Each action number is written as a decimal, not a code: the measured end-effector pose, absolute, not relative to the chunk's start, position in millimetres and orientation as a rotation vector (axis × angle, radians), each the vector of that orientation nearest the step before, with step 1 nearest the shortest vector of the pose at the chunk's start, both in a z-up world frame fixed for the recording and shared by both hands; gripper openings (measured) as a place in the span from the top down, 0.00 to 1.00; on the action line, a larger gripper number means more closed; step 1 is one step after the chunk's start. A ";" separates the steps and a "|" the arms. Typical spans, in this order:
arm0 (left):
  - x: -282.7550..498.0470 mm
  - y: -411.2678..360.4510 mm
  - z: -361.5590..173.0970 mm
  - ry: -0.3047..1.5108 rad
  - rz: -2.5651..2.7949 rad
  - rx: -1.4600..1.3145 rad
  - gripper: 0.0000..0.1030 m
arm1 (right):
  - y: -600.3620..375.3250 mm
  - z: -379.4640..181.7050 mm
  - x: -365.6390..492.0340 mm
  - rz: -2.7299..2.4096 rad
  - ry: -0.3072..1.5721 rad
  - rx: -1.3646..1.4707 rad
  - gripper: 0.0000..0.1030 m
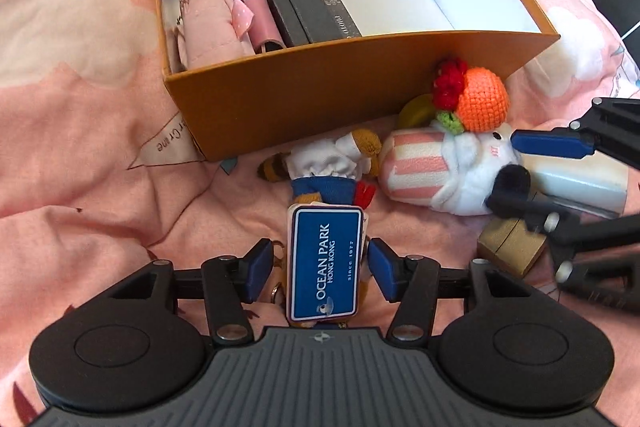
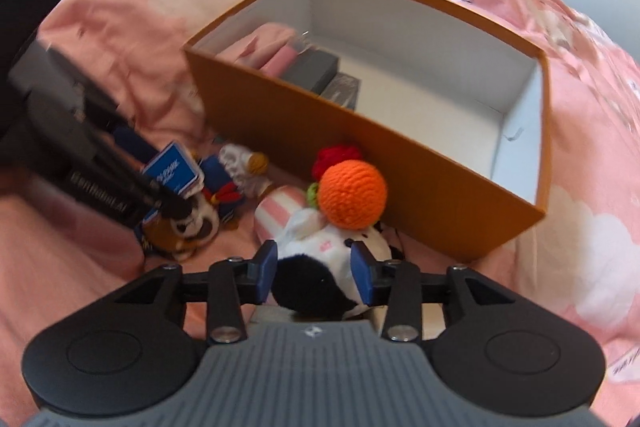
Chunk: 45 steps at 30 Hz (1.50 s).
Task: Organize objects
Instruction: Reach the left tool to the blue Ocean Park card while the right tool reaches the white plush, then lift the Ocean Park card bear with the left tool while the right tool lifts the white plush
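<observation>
An orange box with a white inside lies on the pink bedspread; it also shows in the right wrist view. It holds a pink pouch and dark cases at its left end. My left gripper is open around a small plush toy with a blue "Ocean Park" tag. My right gripper is open around the head of a black-and-white cow plush in a pink-striped outfit, topped by an orange crochet ball. The cow plush lies in front of the box.
A pale blue-white box and a small gold box lie at the right, under my right gripper. A yellow object sits against the box wall. Dark furniture stands beyond the bed at the far right.
</observation>
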State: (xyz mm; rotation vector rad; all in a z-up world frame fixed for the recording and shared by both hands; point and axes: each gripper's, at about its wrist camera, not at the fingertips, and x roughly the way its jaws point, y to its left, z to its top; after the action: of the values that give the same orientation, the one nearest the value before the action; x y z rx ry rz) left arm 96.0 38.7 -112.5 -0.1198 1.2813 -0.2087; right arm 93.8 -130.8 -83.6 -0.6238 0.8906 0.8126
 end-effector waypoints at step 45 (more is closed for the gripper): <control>69.7 68.9 -83.6 1.251 -0.204 -0.221 0.49 | -156.2 -62.5 144.3 0.932 1.168 -0.172 0.50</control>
State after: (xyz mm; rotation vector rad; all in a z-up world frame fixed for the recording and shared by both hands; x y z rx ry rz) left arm 69.7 68.9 -83.6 -0.2208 1.2508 -0.2043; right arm 144.3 -156.2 -62.5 -0.1719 1.1677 0.9319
